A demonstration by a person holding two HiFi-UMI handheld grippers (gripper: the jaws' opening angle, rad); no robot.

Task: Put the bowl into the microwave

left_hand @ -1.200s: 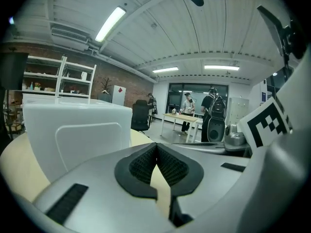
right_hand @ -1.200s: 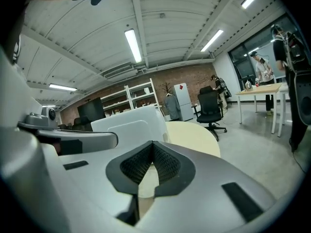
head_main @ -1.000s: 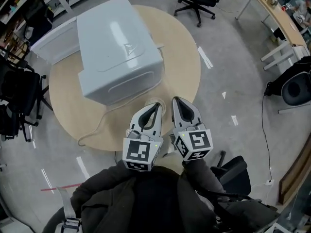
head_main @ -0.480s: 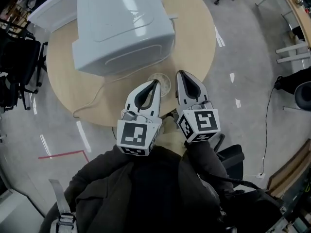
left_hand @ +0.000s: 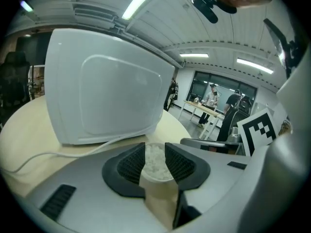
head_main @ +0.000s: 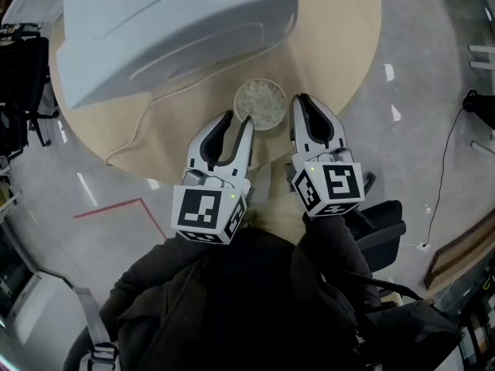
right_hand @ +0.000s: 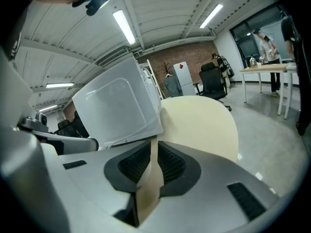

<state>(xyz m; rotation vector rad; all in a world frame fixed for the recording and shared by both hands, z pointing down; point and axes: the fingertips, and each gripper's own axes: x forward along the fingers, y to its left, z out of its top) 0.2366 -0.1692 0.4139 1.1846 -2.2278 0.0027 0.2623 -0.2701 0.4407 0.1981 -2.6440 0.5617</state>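
Note:
A small bowl (head_main: pixel 261 103) of white rice stands on the round wooden table (head_main: pixel 348 45), near its front edge. Behind it is the white microwave (head_main: pixel 170 29), door shut. My left gripper (head_main: pixel 237 119) sits just left of the bowl; its jaws have just been opening and stand apart. In the left gripper view the bowl (left_hand: pixel 156 161) shows beyond the pads, untouched. My right gripper (head_main: pixel 302 100) is just right of the bowl. Its jaws have just been opening too, to a narrow slit (right_hand: pixel 152 147) with nothing in it.
A white cable (head_main: pixel 143 126) runs from the microwave across the table's front left. Black office chairs (head_main: pixel 19 76) stand left of the table. A red tape line (head_main: pixel 116 207) marks the floor. Desks and people are far off in the gripper views.
Both grippers have come down and forward to either side of the bowl, which now shows in full between them. The left jaws have spread apart.

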